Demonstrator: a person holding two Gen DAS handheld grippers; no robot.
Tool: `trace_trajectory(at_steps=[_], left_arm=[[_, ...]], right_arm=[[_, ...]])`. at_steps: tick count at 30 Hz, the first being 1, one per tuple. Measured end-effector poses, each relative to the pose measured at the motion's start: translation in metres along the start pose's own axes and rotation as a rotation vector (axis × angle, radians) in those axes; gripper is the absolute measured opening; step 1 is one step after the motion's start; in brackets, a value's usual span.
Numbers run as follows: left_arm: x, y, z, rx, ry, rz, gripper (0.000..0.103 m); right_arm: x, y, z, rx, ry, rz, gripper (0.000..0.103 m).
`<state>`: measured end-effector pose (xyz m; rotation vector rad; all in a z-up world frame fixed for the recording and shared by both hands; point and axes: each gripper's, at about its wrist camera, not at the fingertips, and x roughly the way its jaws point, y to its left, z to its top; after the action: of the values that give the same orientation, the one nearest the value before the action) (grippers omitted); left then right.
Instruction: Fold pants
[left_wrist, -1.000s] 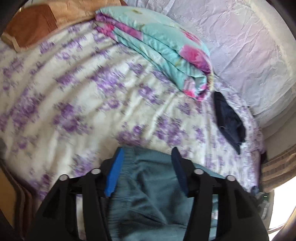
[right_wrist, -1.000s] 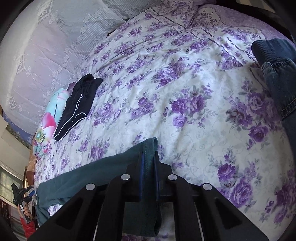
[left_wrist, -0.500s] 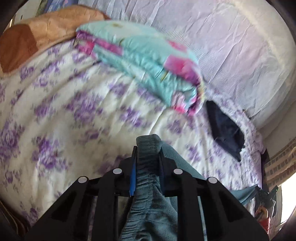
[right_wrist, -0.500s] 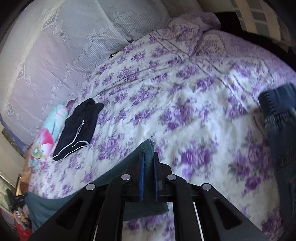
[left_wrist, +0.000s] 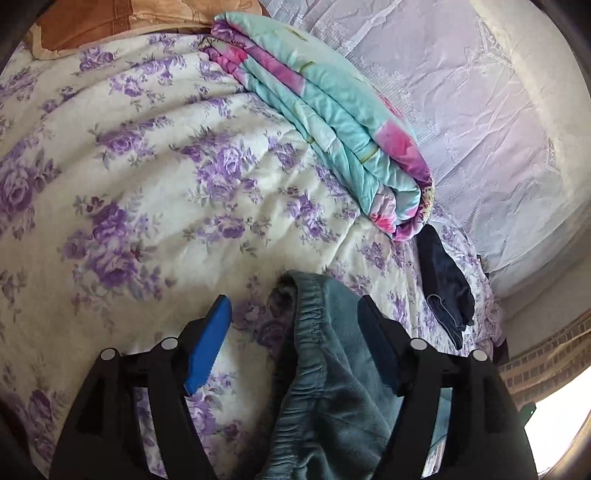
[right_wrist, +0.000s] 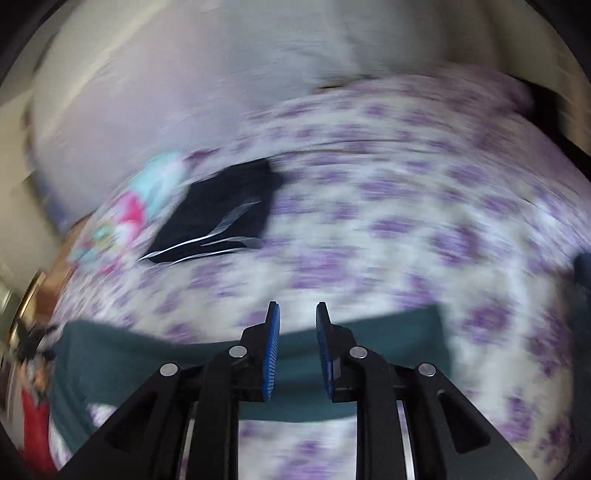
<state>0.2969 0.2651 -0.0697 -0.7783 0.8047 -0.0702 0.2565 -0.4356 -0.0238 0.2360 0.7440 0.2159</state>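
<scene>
Both grippers released; pants lying on bed.
Left gripper (left_wrist: 293, 325) jaws just opened wide, the pants (left_wrist: 332, 384) waistband loose between them, nearer the right finger. Right gripper (right_wrist: 297, 332) jaws just parted, empty, pants below on the floral bedspread (left_wrist: 155, 177). Beyond: folded quilt (left_wrist: 332, 122), dark garment (left_wrist: 443, 280), lace curtain (left_wrist: 480, 110). Right view motion-blurred.

Bed (left_wrist: 155, 192) under purple floral sheet; lace curtain (left_wrist: 480, 110) behind; daylight lower right.
</scene>
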Motion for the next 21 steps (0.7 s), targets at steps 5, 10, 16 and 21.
trace_trajectory(at_steps=[5, 10, 16, 21], left_arm=[[0.006, -0.005, -0.003, 0.045, 0.029, 0.011, 0.072], [0.012, -0.012, -0.002, 0.101, 0.047, 0.032, 0.078], [0.021, -0.019, 0.004, 0.137, 0.062, 0.037, 0.078], [0.027, -0.026, 0.005, 0.168, 0.062, 0.044, 0.072]], right_arm=[[0.058, 0.115, -0.008, -0.340, 0.121, 0.148, 0.021], [0.104, 0.159, -0.016, -0.456, 0.209, 0.196, 0.021], [0.124, 0.174, -0.027, -0.575, 0.276, 0.254, 0.021], [0.142, 0.181, -0.035, -0.631, 0.313, 0.235, 0.033]])
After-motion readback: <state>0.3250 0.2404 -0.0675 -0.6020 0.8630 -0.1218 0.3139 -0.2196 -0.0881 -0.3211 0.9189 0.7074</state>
